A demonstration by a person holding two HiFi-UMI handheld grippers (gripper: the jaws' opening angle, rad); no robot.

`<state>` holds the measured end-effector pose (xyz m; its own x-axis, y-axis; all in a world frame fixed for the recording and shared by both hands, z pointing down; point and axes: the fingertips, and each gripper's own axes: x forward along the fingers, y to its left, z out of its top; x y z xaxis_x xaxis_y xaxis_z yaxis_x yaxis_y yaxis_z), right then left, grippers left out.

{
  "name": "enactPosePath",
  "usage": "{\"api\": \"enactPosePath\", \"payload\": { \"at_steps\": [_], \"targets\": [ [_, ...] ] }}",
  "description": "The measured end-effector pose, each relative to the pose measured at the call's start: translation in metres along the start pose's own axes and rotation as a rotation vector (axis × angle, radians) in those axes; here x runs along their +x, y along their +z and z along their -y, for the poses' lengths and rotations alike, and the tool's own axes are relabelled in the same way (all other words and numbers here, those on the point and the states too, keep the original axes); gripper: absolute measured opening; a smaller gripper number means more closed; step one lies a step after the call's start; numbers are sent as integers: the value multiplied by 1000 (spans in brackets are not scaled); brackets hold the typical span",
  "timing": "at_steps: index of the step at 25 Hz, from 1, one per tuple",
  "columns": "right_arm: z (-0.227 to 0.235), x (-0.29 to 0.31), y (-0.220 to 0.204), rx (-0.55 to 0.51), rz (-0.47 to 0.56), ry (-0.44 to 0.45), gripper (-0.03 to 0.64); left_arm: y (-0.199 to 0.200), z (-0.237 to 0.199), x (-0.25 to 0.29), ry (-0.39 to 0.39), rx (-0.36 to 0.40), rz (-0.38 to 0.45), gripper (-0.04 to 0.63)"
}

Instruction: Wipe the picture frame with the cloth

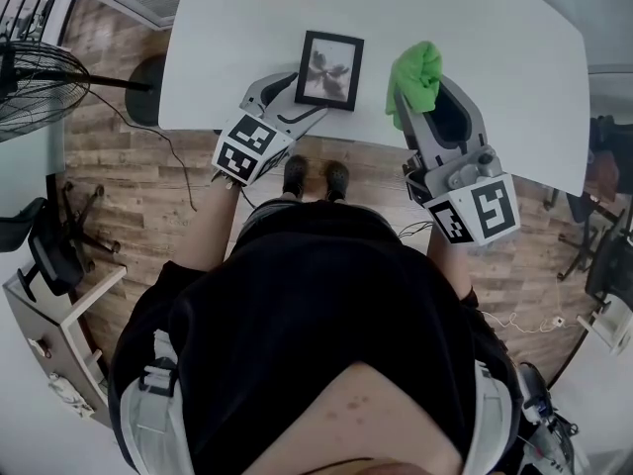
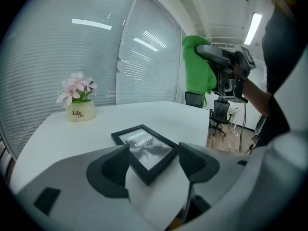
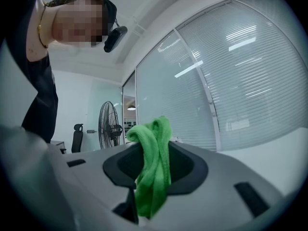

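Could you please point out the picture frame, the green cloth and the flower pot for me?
picture frame [image 1: 329, 70], head view, middle of the photo glass.
green cloth [image 1: 415, 77], head view, middle of the bunched fabric.
flower pot [image 2: 81, 112], left gripper view, front wall by its lettering.

1. Black rectangular picture frame [image 1: 330, 70] lies flat on the white table [image 1: 495, 97], close to its near edge.
2. Left gripper [image 1: 300, 97] sits just left of it, the frame's near corner between its jaws.
3. Green cloth [image 1: 415, 72] hangs in the right gripper [image 1: 420, 92], right of the frame.
4. Small flower pot [image 2: 81, 110] stands on the table's far left.
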<state>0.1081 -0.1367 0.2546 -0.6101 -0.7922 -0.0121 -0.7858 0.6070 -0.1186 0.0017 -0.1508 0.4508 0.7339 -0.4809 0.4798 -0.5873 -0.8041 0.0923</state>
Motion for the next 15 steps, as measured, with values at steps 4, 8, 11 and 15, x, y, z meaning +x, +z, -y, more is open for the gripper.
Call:
{"api": "enactPosePath", "payload": {
  "at_steps": [4, 8, 11, 15],
  "targets": [
    [-1, 0, 2, -5, 2, -2, 126, -9, 1, 4, -8, -1, -49, 324],
    [-1, 1, 3, -6, 2, -1, 125, -19, 1, 9, -16, -6, -104, 328],
    [-2, 1, 2, -5, 0, -1, 124, -18, -1, 10, -9, -9, -107, 328],
    [0, 0, 1, -3, -1, -2, 124, -21, 0, 15, -12, -2, -126, 328]
  ]
}}
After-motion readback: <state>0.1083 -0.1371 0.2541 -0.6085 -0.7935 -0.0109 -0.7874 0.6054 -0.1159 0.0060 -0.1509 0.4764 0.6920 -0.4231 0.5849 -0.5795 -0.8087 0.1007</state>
